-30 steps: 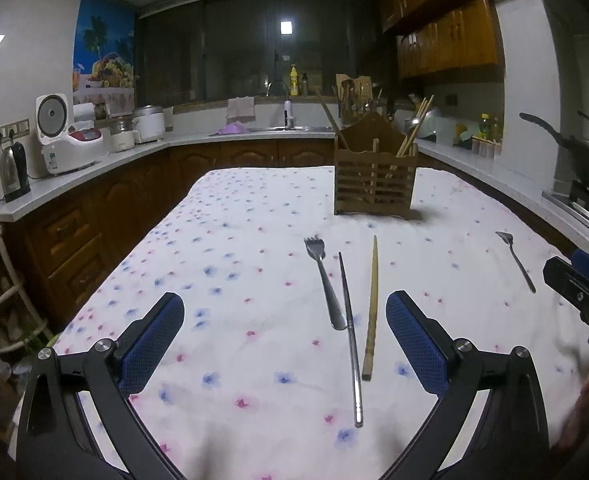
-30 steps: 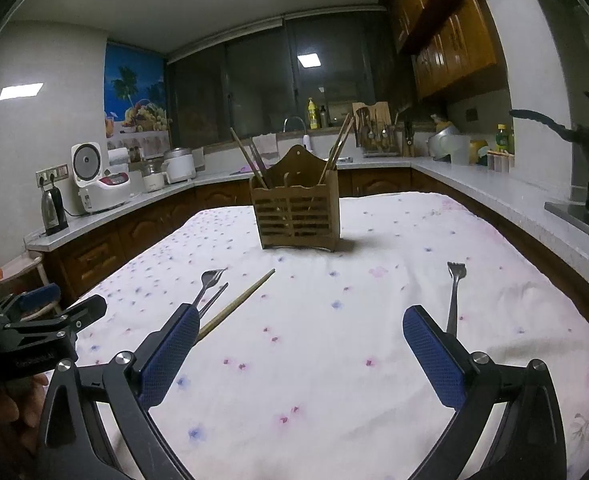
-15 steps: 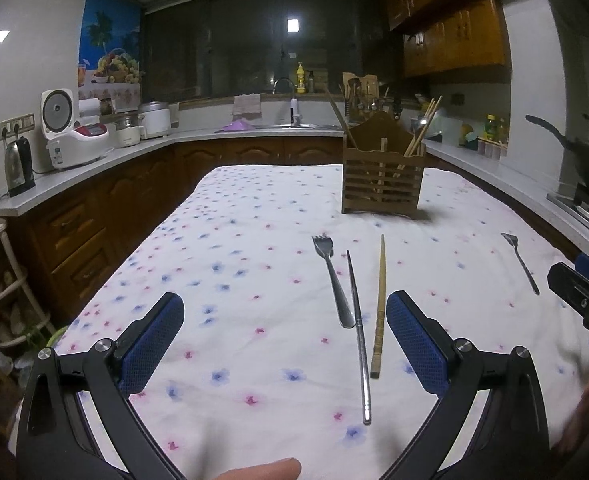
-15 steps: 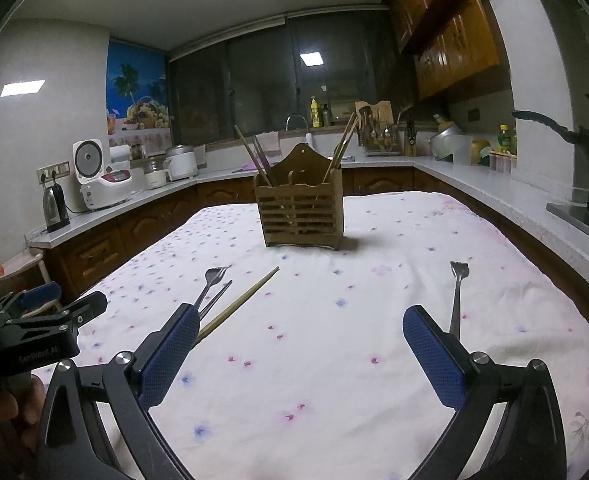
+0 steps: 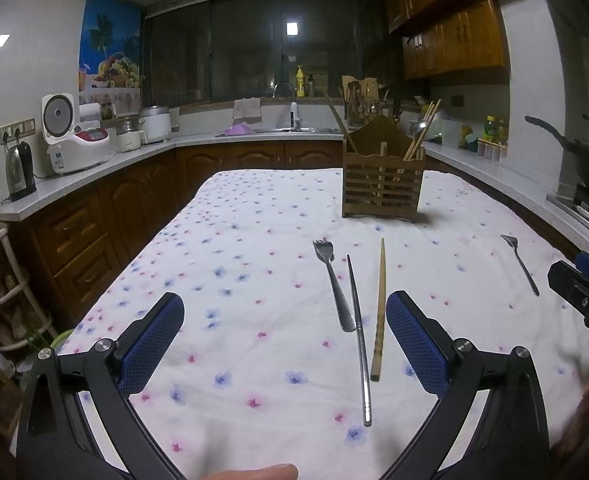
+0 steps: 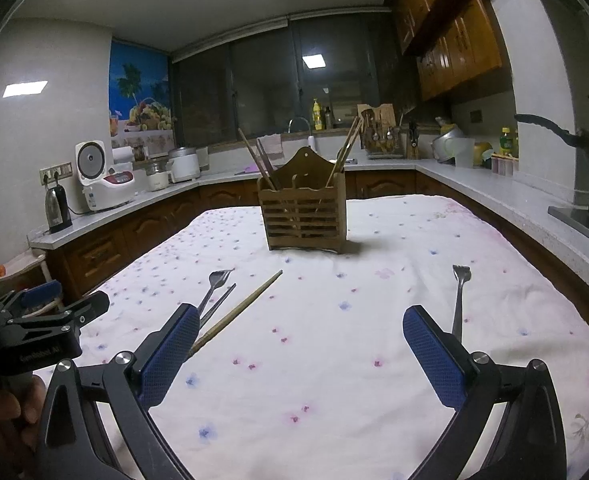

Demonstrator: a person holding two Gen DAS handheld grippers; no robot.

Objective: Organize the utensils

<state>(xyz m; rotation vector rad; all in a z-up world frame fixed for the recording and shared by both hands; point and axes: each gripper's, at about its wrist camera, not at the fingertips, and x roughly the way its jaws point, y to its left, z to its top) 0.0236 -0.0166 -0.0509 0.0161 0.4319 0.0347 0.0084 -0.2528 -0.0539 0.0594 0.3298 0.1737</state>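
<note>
A wooden slatted utensil holder (image 5: 381, 184) with chopsticks in it stands upright at the table's far middle; it also shows in the right wrist view (image 6: 301, 216). A steel fork (image 5: 332, 282), a steel chopstick (image 5: 358, 336) and a wooden chopstick (image 5: 379, 312) lie side by side on the flowered cloth. A second fork (image 5: 519, 264) lies to the right. My left gripper (image 5: 284, 336) is open and empty, just short of the three utensils. My right gripper (image 6: 300, 344) is open and empty; the second fork (image 6: 459, 296) lies by its right finger.
The flowered tablecloth (image 5: 254, 240) covers the whole table. Counters run around it, with a kettle (image 5: 20, 172) and a rice cooker (image 5: 74, 140) on the left. A wok (image 5: 586, 156) sits on the stove at the right. The right gripper shows at the left view's right edge (image 5: 578, 288).
Both grippers have risen and tilted a little, so the table appears slightly lower in view. Nothing was grasped and the utensils have not moved.
</note>
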